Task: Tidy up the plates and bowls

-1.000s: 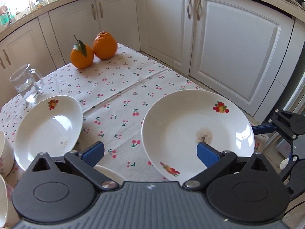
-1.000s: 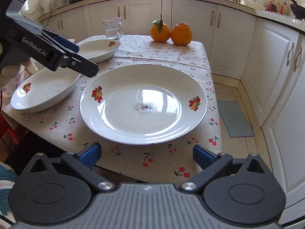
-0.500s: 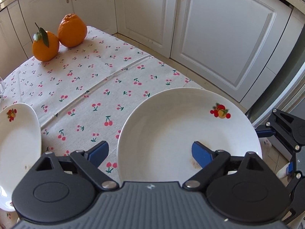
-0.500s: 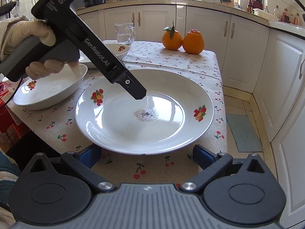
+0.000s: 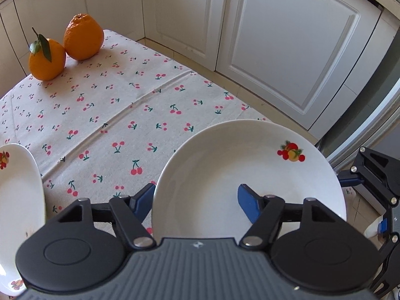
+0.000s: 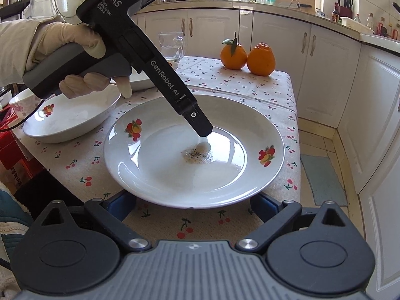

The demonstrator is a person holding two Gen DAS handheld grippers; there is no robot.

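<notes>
Plate (image 6: 175, 175) rim astride table edge (image 6: 296, 135)

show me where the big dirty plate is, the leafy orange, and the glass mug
big plate (image 6: 155, 175), right wrist view, bare part of its inner slope.
leafy orange (image 5: 46, 61), left wrist view, middle of its skin.
glass mug (image 6: 171, 46), right wrist view, middle of its body.

Reading "DAS" in large white letters, with "Data Acquisition System" in small lines beneath, on the black body of the left gripper (image 6: 203, 135), right wrist view. Reading "GenRobot.AI" in white along its slanted black finger arm. Showing faint, illegible print on a red box (image 6: 15, 155) at left edge. Finding nothing legible in left wrist view.
</notes>
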